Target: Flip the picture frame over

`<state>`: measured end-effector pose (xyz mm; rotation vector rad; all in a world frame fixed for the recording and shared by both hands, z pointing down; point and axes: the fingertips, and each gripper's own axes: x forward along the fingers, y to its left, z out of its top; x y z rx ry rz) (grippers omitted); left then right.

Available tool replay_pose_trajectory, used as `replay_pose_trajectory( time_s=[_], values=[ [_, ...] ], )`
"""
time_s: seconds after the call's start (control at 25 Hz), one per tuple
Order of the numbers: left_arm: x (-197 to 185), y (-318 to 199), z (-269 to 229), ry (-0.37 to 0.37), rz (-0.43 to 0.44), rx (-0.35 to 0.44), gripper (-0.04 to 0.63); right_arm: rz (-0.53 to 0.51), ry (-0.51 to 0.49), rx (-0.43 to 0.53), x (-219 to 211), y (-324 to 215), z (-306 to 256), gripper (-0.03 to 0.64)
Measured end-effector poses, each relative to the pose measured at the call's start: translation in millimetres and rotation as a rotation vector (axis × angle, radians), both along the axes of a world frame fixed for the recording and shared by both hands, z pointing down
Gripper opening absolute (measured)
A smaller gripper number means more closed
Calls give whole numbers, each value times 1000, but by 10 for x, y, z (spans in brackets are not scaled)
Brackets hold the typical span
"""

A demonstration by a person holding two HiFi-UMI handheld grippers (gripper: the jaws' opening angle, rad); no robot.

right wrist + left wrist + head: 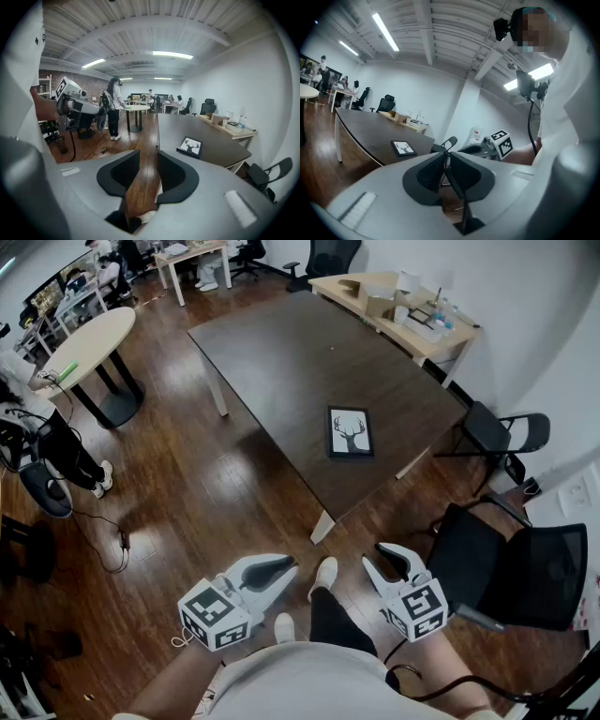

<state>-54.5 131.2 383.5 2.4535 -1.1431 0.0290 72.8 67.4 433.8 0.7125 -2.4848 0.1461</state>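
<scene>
- Standing short of the tabletop (300, 352), you hold both grippers low over the wood floor (187, 484), near your feet.
- Your left gripper (291, 565) has its fingers (433, 169) pressed together at the tips, with nothing between them.
- Your right gripper (372, 554) has its fingers (174, 177) a narrow gap apart. Only floor shows through the gap, so it is empty too.
- The frame (350, 432) lies flat on the tabletop with its picture side up, showing a black deer head on white. It sits near the edge closest to you and well apart from both grippers.
- In the right gripper view the frame (189, 146) shows ahead and to the right of the fingers.
- A black chair (511, 559) stands just beside your right gripper.
</scene>
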Motion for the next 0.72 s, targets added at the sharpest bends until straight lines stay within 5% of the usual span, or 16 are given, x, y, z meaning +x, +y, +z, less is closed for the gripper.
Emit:
replay_pose_trajectory(
  time_s=[0.44,0.72],
  values=[
    [-290,-1646,-299,50,-72,3,44,-63,8,-80,-1002,-2115,500,140],
    [-481,-2099,-271,-3,-10,-12,43,81,92,-133,-1233,-2740,1146,140]
  ],
)
